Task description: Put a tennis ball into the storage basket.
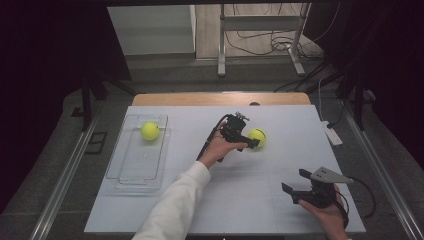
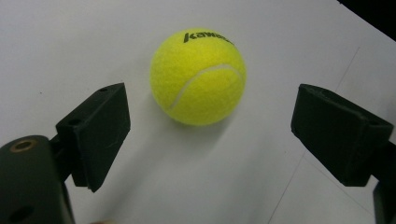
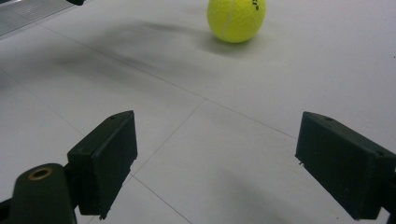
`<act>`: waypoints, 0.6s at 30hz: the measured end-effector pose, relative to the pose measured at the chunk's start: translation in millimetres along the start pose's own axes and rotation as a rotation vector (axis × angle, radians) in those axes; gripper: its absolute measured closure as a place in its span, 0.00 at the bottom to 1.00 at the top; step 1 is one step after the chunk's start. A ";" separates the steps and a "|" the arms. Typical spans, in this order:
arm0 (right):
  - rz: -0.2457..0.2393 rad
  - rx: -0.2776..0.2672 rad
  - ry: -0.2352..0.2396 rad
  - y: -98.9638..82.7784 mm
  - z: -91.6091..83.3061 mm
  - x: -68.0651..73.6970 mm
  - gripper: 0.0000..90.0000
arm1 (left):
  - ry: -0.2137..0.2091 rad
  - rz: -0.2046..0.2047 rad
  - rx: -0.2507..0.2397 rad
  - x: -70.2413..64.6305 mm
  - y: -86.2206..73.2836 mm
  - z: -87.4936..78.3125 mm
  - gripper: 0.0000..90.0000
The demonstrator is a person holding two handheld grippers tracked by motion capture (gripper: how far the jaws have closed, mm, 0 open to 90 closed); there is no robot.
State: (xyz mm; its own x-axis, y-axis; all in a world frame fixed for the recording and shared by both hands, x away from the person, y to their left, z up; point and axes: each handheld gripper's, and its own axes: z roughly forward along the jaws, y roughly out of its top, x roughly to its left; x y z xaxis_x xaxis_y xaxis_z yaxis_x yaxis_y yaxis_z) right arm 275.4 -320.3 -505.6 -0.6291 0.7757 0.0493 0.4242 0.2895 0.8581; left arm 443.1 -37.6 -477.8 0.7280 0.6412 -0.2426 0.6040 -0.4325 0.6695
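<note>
Here there are two claws, two tennis balls and one clear tray. The left claw (image 1: 254,142) is spread wide, gripping nothing, its jaws standing just short of a yellow tennis ball (image 1: 258,137) near the middle of the bench (image 1: 240,195); in the left gripper view that ball (image 2: 198,77) lies ahead of the gap, untouched. The right claw (image 1: 296,182) hangs released too, low over the near right part of the bench. The second ball (image 1: 149,131) sits in the tray (image 1: 120,170) at the left. Beyond the white bench lie a grey floor, cables and metal legs.
</note>
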 end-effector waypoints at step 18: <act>0.002 -0.003 0.003 -0.1 -0.1 -0.1 0.14 | 0.010 0.011 0.009 -3.0 6.8 8.5 0.14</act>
State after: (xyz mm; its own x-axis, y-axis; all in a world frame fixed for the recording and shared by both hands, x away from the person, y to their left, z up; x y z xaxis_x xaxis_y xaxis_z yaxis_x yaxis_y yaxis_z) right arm 275.3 -320.4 -505.7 -0.6304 0.7746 0.0520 0.4233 0.2868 0.8594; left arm 447.8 -47.8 -478.5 0.7310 0.6431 -0.2282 0.5991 -0.4448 0.6657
